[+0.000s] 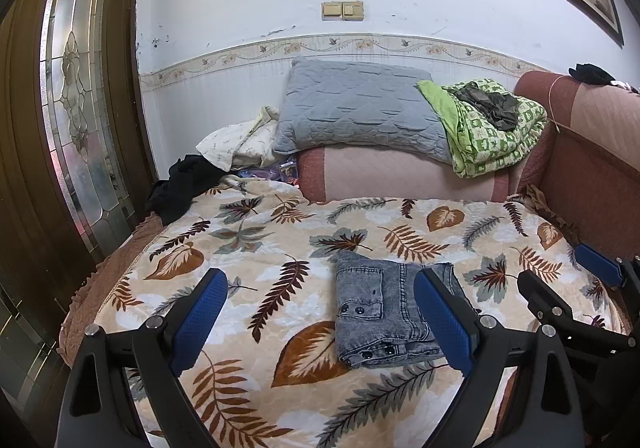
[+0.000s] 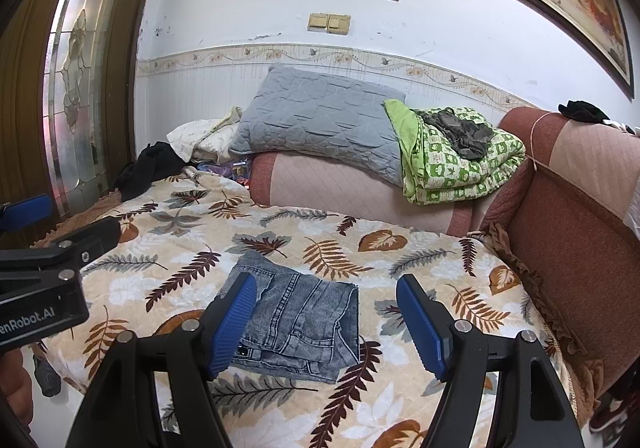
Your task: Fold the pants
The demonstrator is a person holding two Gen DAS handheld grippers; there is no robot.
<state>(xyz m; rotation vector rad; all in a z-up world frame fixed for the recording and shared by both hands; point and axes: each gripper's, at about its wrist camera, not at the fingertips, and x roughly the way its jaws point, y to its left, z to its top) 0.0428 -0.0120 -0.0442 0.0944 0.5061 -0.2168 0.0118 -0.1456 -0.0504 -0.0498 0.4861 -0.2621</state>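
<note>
Folded jeans [image 1: 394, 318] lying flat on a leaf-print blanket [image 1: 248, 248]. Left gripper [image 1: 320, 320] and right gripper [image 2: 326, 322] poised above, jaws wide open, empty. No containers visible.

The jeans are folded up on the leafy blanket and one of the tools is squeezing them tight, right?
Not quite. The jeans are folded on the leafy blanket, but no tool squeezes them. Both wrist views show the left tool and the right tool open, with nothing clamped between their blue pads.
</note>
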